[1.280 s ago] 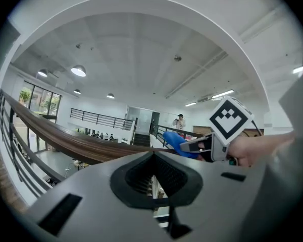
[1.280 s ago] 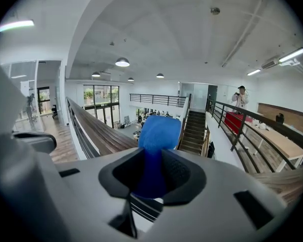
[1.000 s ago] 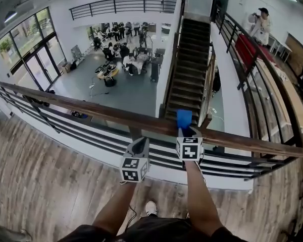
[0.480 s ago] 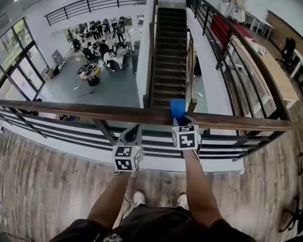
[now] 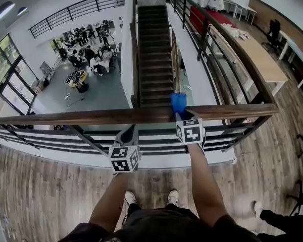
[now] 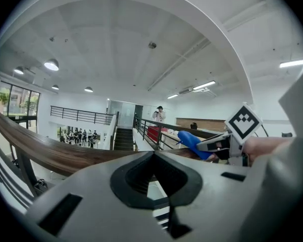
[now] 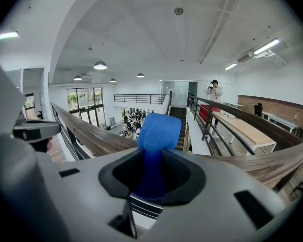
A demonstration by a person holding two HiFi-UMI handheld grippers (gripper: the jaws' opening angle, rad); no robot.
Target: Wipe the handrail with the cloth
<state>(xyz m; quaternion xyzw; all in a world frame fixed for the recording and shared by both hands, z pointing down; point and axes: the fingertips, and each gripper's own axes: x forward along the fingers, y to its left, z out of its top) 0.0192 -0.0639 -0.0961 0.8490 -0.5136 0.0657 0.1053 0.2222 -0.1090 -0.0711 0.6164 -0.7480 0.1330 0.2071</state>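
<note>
A brown wooden handrail (image 5: 81,117) runs across the head view on black bars. The blue cloth (image 5: 178,103) lies on top of it, a little right of centre, and sticks out past the rail. My right gripper (image 5: 181,115) is shut on the cloth and rests at the rail. In the right gripper view the blue cloth (image 7: 158,132) rises from the shut right gripper (image 7: 152,181), with the handrail (image 7: 88,134) curving behind it. My left gripper (image 5: 127,134) is shut on nothing, just below the rail's near side. In the left gripper view the left gripper (image 6: 154,178) sits in front of the handrail (image 6: 50,155).
Black balustrade bars (image 5: 156,140) hang under the rail, which ends at a corner (image 5: 272,107) on the right. Beyond is a drop to a staircase (image 5: 154,54) and a lower hall with a group of people (image 5: 83,59). Another person's shoe (image 5: 257,208) stands on the wooden floor.
Both grippers have moved to the right along the handrail, the cloth sliding with the right one. The rail's right corner is closer and the view has swung.
</note>
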